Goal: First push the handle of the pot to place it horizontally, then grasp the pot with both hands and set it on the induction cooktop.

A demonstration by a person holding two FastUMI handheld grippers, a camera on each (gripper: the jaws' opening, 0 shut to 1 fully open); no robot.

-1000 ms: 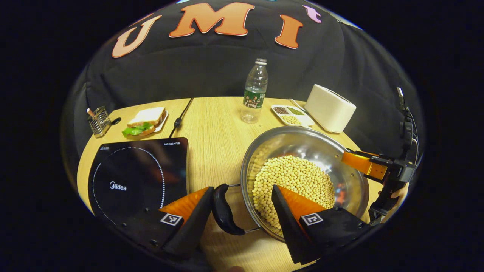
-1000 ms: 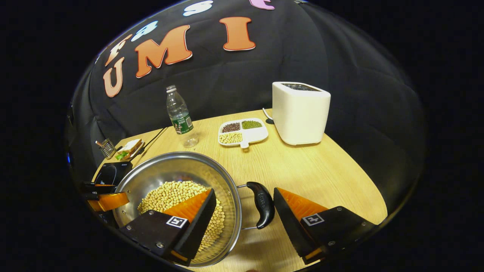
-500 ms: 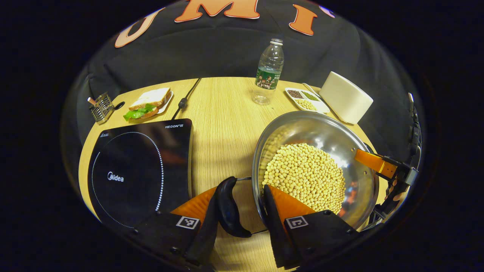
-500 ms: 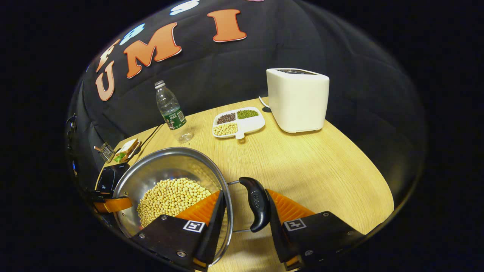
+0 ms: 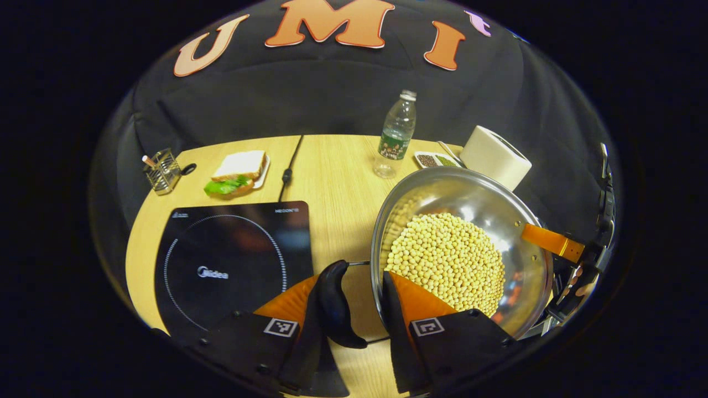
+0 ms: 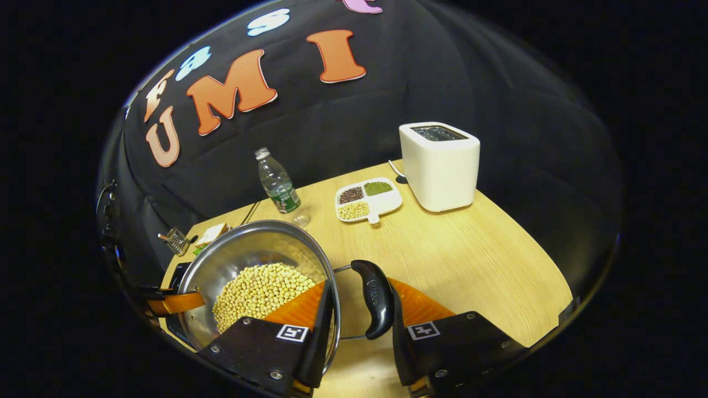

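Booth wall: black cloth, draped in soft folds, closing the far side beyond the table. Table: light wood-grain top, curved far edge, lying ahead of and beneath the tool. Light: warm, from above, bright on the wood; surroundings beyond the table edge fall dark.

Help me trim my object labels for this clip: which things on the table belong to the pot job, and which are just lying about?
Part of the job:
pot of soybeans
its side handles
induction cooktop
left gripper
right gripper

Just lying about:
water bottle
toaster
divided dish
sandwich
wire holder
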